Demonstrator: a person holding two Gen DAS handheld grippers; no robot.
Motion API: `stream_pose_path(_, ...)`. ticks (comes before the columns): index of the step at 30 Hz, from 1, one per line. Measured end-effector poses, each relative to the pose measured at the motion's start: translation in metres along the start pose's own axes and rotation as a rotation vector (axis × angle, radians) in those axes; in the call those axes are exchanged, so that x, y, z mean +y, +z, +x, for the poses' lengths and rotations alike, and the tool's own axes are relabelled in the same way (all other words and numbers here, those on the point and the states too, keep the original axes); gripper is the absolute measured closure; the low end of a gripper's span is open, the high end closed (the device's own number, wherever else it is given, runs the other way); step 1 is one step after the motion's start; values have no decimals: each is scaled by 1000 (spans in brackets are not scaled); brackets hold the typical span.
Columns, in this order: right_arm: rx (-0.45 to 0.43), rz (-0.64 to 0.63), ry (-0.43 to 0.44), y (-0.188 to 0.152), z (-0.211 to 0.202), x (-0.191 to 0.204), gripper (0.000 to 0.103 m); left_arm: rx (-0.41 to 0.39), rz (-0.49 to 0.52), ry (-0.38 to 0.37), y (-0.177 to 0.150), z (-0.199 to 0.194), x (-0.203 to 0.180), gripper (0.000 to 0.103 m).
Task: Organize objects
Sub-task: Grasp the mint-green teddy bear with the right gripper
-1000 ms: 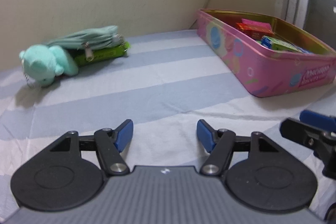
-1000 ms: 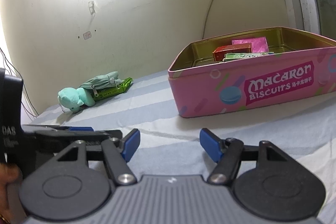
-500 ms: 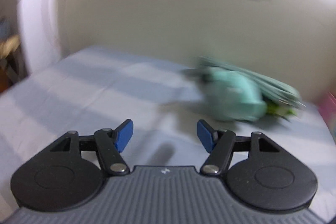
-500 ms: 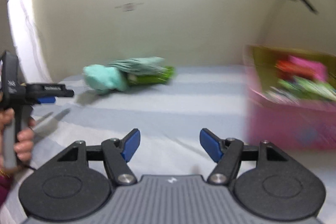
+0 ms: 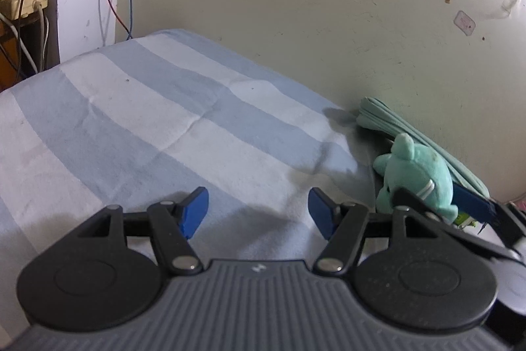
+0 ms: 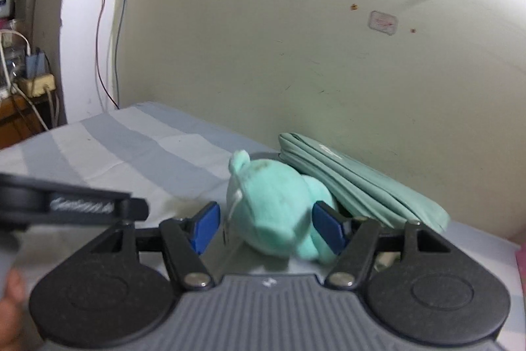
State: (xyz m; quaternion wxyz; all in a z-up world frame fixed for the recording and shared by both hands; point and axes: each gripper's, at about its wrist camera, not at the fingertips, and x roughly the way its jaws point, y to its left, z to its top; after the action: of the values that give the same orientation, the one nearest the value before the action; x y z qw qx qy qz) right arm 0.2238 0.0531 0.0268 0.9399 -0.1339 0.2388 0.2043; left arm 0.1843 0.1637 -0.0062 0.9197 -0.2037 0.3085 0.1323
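1. While the right gripper (image 6: 265,227) is sitting low over the striped bedsheet (image 6: 131,150), its jaws are standing wide apart w/ the teal plush toy (image 6: 273,203) between them; the blue pads (image 6: 205,226) are flanking the toy, and contact cannot be confirmed from the right wrist view.
2. Reason for that pose, as judged from here: the toy is soft and rounded, so straddling it across the body before squeezing is giving the pads max purchase.
3. The plush toy (image 5: 417,173) is lying on its side near the wall (image 5: 296,5), touching the mint-green pouch (image 6: 358,183) behind it. A bit of bright green packaging (image 5: 465,219) is peeking out below the toy in the left wrist view; what it is cannot be told.
4. The left gripper (image 5: 258,213) is hovering over bare sheet, jaws spread, holding nothing. It is pointing well to the side of the toy, so it is prob. just staying clear of the right unit's working area.
5. Task status (judgement): pickup is not yet done; toy is lying on the bed.
6. Caution: pouch is lying just beside the far pad, so closing may pinch its fabric along w/ the toy.
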Motion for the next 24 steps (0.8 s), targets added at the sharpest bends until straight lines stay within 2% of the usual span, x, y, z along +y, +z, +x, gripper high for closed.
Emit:
stream_pose_path(2,4,-21,-17,-1,4,2,52,1,1,0,0,0,-1,34)
stream_pose_path(4,-1,7,2,-2,-2,-4,55,1,1,0,0,0,0,34)
stream_pose_path(8,-5,174,79,-8,-36,-33,56,2,8,-3,0,1,0,34)
stream_pose_path(11,-9,320,186,-22,-75,-64,54,1,18,-9,-1,0,-1,34)
stream_pose_path(14,27,465,296,-46,-111,-96,54,-2,51,-35,-5,-2,-7,34)
stream_pose_path(18,67,661,374,-91,-155,-141,53,-12,131,-106,-13,-8,-21,33)
stream_pose_path(20,63,724,351,-114,-178,-157,53,-21,180,-146,-19,-12,-29,29)
stream_pose_path(24,36,782,208,-154,-219,-179,53,-58,289,-179,-32,-20,-45,29)
